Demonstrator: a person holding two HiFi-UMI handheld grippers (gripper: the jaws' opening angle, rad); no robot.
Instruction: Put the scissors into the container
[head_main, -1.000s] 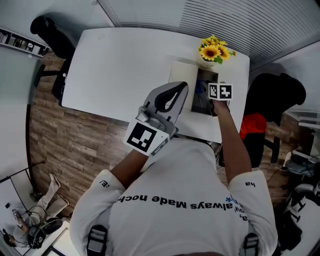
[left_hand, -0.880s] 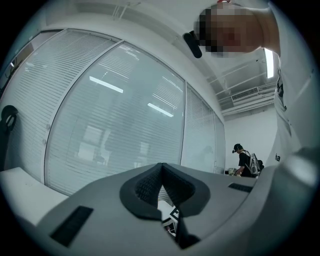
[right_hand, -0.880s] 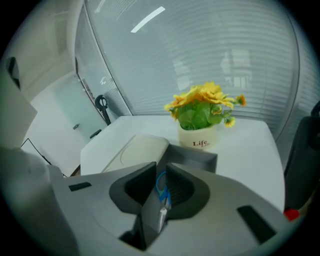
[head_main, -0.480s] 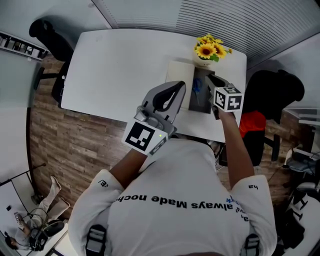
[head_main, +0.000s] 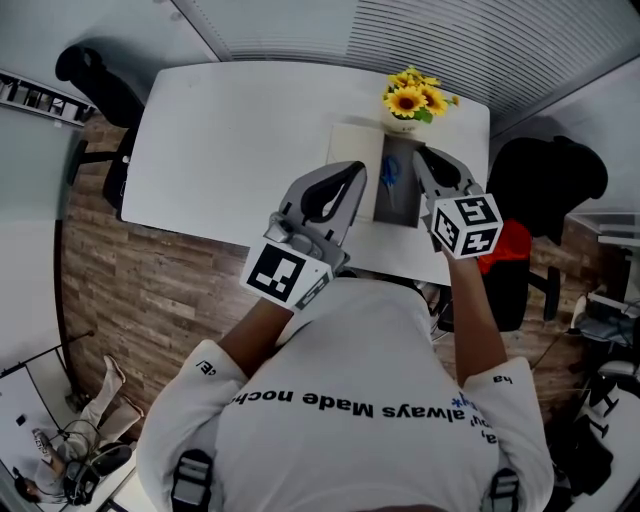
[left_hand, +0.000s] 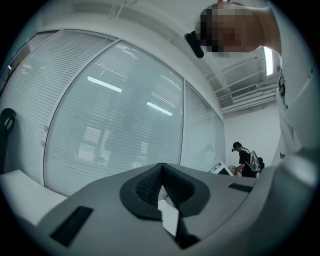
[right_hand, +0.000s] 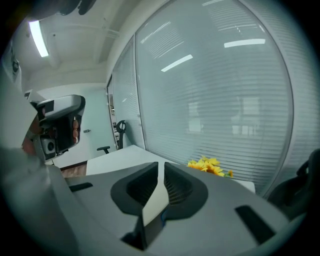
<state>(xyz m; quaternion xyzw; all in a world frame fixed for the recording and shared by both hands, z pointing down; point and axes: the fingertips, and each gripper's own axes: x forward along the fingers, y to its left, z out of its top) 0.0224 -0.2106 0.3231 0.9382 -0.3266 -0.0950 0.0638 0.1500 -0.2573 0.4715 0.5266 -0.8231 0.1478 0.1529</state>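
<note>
Blue-handled scissors (head_main: 388, 172) lie inside the dark oblong container (head_main: 402, 208) at the table's right end, just below the sunflowers. My right gripper (head_main: 421, 156) is lifted above the container's right side, its jaws drawn almost together with nothing between them; in the right gripper view its jaw tips (right_hand: 161, 167) show only a thin slit. My left gripper (head_main: 357, 172) is held up to the left of the container, shut and empty, and its pads (left_hand: 150, 182) meet at the tip in the left gripper view.
A pot of sunflowers (head_main: 408, 100) stands right behind the container and also shows as sunflowers (right_hand: 207, 166) past the right jaws. A pale flat sheet (head_main: 352, 145) lies left of the container on the white table (head_main: 240, 140). Black chairs (head_main: 545, 180) stand at both ends of the table.
My right gripper has risen away from the container and drawn back toward me. The scissors, hidden a second ago, now lie in the container. The left gripper has barely moved.
</note>
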